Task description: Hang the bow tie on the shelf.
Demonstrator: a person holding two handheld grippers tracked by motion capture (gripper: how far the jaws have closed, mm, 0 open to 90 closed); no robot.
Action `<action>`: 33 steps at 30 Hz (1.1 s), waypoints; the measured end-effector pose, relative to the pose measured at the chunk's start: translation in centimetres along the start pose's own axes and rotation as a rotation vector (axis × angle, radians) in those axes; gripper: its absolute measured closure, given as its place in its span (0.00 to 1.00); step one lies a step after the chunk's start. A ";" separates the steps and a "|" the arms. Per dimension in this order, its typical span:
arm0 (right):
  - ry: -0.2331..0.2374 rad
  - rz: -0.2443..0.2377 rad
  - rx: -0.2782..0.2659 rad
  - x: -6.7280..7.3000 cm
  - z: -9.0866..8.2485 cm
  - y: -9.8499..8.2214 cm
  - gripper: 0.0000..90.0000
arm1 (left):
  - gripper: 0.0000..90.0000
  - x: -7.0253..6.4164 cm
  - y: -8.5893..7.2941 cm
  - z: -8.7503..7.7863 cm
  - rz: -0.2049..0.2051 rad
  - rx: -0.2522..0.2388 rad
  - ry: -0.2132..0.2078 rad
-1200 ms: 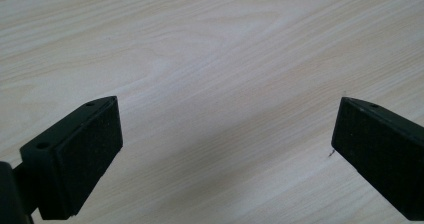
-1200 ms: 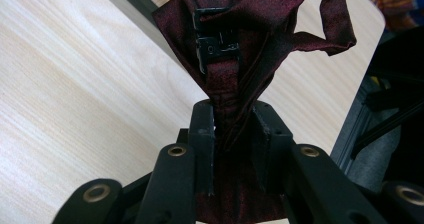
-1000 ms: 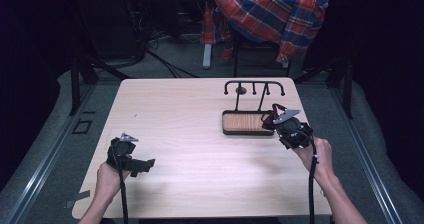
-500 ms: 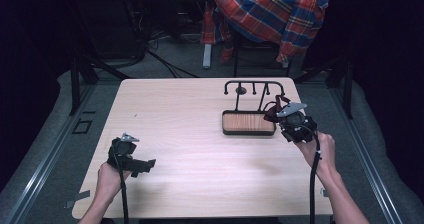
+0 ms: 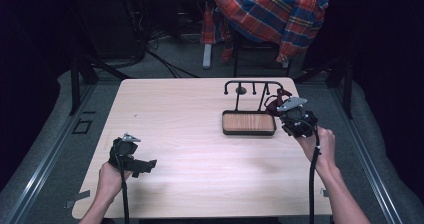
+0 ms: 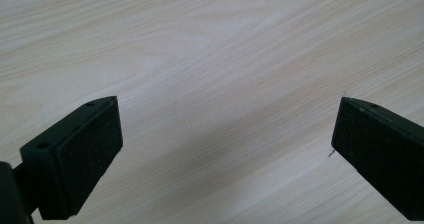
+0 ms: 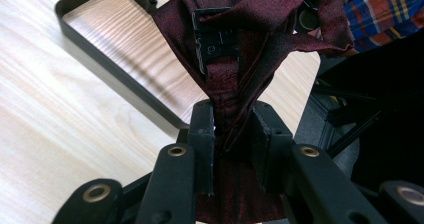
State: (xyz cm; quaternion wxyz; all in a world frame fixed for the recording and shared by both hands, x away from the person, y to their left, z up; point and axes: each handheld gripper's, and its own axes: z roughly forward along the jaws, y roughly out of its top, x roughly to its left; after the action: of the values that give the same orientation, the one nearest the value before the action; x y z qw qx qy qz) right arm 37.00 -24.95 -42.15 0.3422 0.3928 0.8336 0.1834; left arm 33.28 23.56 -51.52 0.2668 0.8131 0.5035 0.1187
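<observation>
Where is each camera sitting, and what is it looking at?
High view: sits above the person's side, looking forward and down on the pale wooden table; both forearms and both grippers show, left gripper, right gripper.
Left gripper view: rides that gripper, facing bare tabletop between its open black fingers.
Right gripper view: rides that gripper, facing the dark red cloth pinched in its fingers.
Shared: the high and right gripper views both show the black-framed wooden tray.

We see our left claw [image 6: 225,149] spread wide, its two black jaws well apart above the pale wood-grain surface [image 6: 210,59].
</observation>
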 end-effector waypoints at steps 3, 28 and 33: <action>-0.003 0.004 0.006 -0.2 0.2 0.1 0.81 | 0.00 0.0 0.0 0.0 -0.004 -0.001 0.000; 0.046 -0.004 0.047 -1.1 3.8 0.0 0.81 | 0.00 0.1 -0.1 0.1 0.001 0.013 -0.009; 0.015 -0.026 0.052 -1.1 4.2 0.0 0.81 | 0.00 0.0 -0.1 0.0 0.001 0.012 -0.006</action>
State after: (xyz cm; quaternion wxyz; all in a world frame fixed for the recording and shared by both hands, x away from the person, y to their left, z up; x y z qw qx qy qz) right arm 40.51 -25.68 -44.66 0.3281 0.3893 0.8457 0.1599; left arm 33.23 23.61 -51.57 0.2632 0.8153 0.5032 0.1134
